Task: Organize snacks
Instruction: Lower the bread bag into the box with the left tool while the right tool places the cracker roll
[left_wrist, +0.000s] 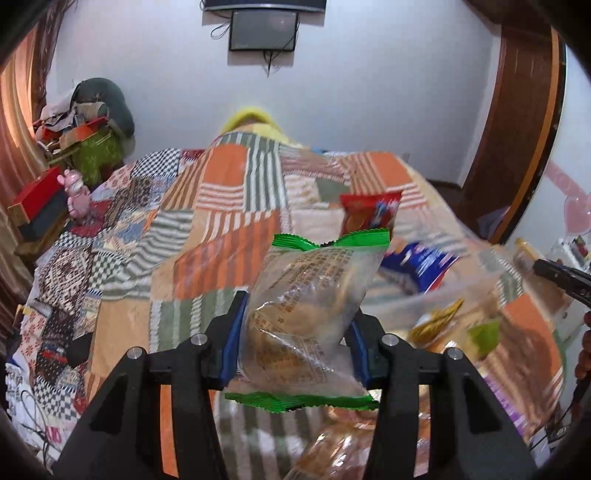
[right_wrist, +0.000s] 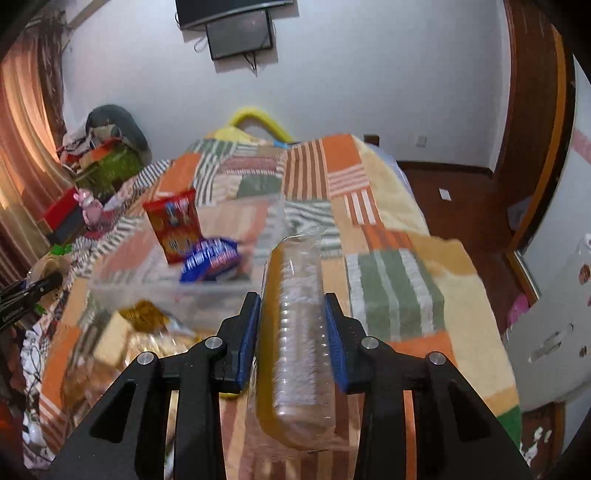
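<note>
Right now both claws are lifting snacks up off the bed. The left claw (left_wrist: 295, 332) is clamped on a clear cookie bag (left_wrist: 306, 314) with green ends. The bag hangs between the blue pads, tipped a little, above the patchwork blanket (left_wrist: 221, 229). The right claw (right_wrist: 291, 339) is clamped on a long clear cracker pack (right_wrist: 299, 339), which points straight ahead along the fingers.

Just past both claws sits a clear plastic bin (right_wrist: 177, 291) on the blanket. A red cracker bag (right_wrist: 173, 225) and a blue snack bag (right_wrist: 210, 258) are already in it, the red one standing up at the back. More snacks lie loose on the blanket near the bin, such as a gold wrapped one (right_wrist: 144, 314).

I think this is the carry step: two snacks are picked up and should go into the bin next. For that, each claw needs to move over the bin's near wall, go low inside, and then let go.

The bin walls are see-through and hard to spot, so a claw could bump the rim. The long pack sticks out far in front and may hit the wall first. Inside, the free room looks to be on the right side, away from the red and blue bags. The bed edge drops off on the right, so keep the pack over the blanket.
</note>
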